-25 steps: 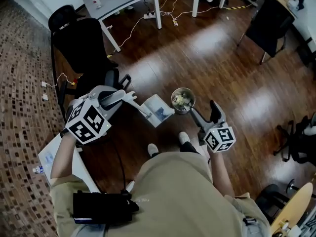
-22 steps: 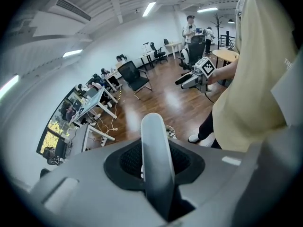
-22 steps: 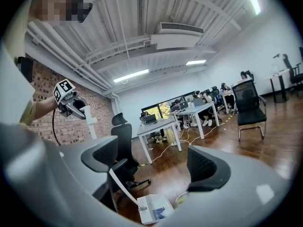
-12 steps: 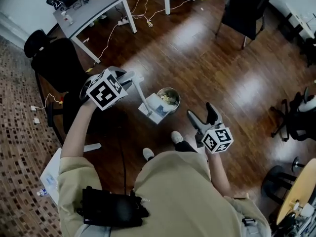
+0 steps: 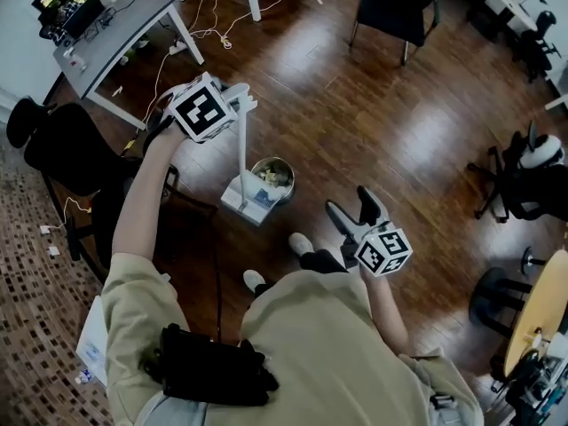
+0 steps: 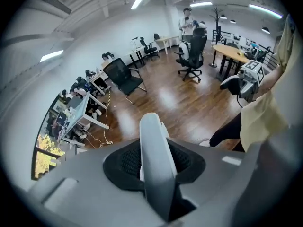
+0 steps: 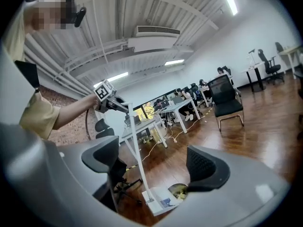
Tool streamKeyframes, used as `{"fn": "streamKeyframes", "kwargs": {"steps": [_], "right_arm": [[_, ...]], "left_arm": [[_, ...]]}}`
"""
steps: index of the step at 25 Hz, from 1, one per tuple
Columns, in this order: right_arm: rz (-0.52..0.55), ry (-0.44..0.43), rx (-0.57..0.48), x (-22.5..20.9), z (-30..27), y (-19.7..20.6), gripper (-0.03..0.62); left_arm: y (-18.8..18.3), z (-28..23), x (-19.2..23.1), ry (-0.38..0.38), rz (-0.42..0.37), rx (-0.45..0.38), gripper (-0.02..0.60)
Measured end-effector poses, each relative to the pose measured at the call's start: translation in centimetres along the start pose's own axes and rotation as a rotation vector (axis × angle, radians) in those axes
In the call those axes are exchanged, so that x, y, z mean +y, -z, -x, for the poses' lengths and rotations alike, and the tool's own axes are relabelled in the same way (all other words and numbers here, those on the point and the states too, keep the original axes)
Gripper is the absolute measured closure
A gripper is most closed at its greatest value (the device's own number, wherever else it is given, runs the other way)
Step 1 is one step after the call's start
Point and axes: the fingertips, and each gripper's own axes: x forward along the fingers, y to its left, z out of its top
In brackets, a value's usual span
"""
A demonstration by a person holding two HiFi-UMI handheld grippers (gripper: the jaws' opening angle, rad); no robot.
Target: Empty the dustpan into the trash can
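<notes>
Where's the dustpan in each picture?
Head view: dustpan left of centre.
Left gripper view: only its handle, centre, clamped by the left gripper.
Right gripper view: dustpan bottom centre.
Shared landmark: trash can beside the pan; absent from the left gripper view.

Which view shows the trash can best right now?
Head view: the trash can shows from above, with litter inside. The right gripper view catches only part of it, low in frame; the left gripper view shows none.

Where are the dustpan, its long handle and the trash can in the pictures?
dustpan (image 5: 240, 204), head view, white pan body.
handle (image 5: 241, 145), head view, middle of the pole.
trash can (image 5: 273, 159), head view, far rim.
</notes>
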Motion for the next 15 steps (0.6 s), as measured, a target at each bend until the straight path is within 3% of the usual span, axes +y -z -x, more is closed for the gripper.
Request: {"fn": "streamKeyframes", "kwargs": {"steps": [3, 7, 11, 15], "right_arm": [[-0.042, 0.003, -0.026, -1.8, 0.3, -1.1, 0.152], [-0.103, -0.011, -0.033, -3.0, 0.4, -2.6, 0.160], [-0.128, -0.021, -0.040, -3.1, 0.3, -2.3, 0.172], [-0.149, -0.019, -0.014, -3.3, -0.1, -0.8, 0.172]], "left_arm": [[-5.0, -4.5, 2.6, -0.001, -0.073, 0.015, 0.472], [-8.4, -9.7, 3.2, 0.084, -0.044, 0.111, 0.469], [-9.9, -10.9, 2.5, 0.090, -0.093, 0.120, 0.469], [-9.6, -11.4, 3.5, 0.086, -0.078, 0.118, 0.469]]}}
